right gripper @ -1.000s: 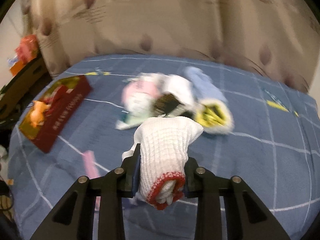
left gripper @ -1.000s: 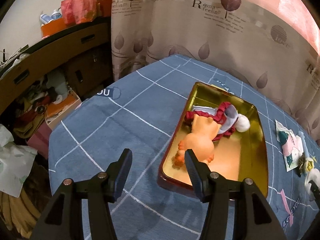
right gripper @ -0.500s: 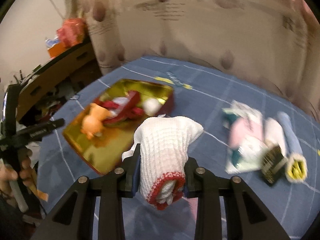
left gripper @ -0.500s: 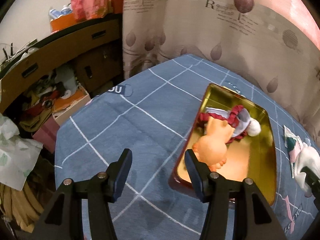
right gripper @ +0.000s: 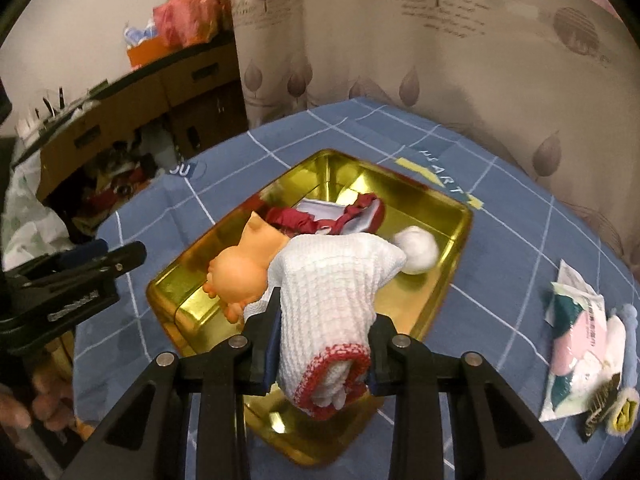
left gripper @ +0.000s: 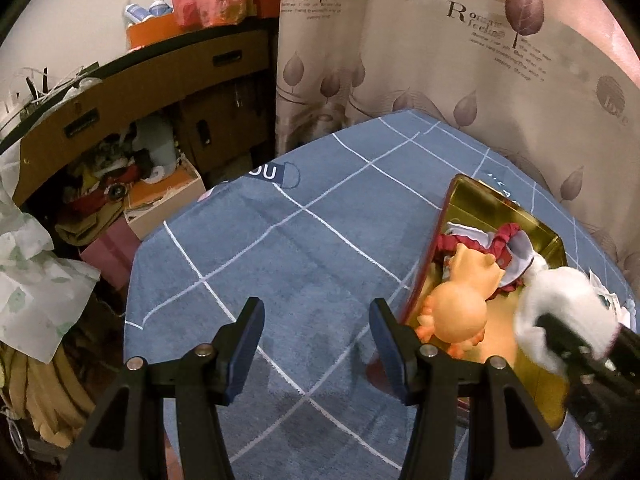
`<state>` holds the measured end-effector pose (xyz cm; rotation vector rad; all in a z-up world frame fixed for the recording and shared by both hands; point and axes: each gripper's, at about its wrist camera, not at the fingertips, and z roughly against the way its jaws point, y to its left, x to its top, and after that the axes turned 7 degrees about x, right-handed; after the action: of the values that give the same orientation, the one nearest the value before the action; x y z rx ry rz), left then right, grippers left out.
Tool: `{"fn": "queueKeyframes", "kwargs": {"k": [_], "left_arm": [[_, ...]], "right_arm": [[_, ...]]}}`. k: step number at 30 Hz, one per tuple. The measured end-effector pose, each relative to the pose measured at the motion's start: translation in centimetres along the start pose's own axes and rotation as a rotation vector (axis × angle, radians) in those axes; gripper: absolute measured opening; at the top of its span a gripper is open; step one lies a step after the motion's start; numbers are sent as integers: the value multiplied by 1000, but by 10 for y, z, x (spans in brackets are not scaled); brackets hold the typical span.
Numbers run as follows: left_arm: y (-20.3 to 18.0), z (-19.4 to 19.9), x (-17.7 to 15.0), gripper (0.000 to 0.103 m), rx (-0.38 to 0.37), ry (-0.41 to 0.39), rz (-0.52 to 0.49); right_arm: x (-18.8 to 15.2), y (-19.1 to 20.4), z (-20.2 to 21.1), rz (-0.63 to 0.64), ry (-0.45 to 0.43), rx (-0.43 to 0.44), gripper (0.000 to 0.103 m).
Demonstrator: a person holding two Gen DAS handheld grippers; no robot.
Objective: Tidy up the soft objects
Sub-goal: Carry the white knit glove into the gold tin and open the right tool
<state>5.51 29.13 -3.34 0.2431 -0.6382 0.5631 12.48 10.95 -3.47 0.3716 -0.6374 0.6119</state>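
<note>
My right gripper [right gripper: 326,340] is shut on a white knitted glove [right gripper: 332,292] with a red cuff and holds it above the near part of the golden tray [right gripper: 360,176]. In the tray lie an orange soft toy [right gripper: 240,272], a red and white cloth [right gripper: 340,216] and a white pompom [right gripper: 416,252]. My left gripper [left gripper: 316,312] is open with nothing between its fingers, over the blue checked cloth just left of the tray [left gripper: 480,196]. The left wrist view shows the glove [left gripper: 560,300] at the right edge, beside the toy [left gripper: 464,308].
More soft items [right gripper: 584,344] lie in a pile on the blue cloth to the right of the tray. A leaf-print curtain [right gripper: 440,60] hangs behind the table. Left of the table's edge stands a cluttered cabinet [left gripper: 120,92] with boxes [left gripper: 160,200] below.
The right gripper carried the glove left, from the pile of soft items to above the tray. The left gripper drifted a little left of the tray and stayed open.
</note>
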Motion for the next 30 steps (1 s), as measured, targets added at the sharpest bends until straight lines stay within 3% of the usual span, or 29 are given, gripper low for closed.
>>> {"fn": "queueKeyframes", "kwargs": {"k": [8,11,16,19,22,30], "left_arm": [[0,0,1,56,15,-12,4],[-4,8,0,56,45,-61,-23],[-10,11,-1,56,23,-73,-58],[-12,12,0,56,8,-79,-61],[-12,12,0,56,10,-76,-62],[-16,15,-1,56,-6,-85,-79]], "right_arm": [[3,11,-31,31,39,-25,30],[1,11,-36,32,54,-29,32],[-5,9,-39,30,70,-27,34],[-6,10,-36,26,59,-23,42],[-6,9,-31,20,37,-24,67],[-5,4,-6,-6,-25,-22,69]]}}
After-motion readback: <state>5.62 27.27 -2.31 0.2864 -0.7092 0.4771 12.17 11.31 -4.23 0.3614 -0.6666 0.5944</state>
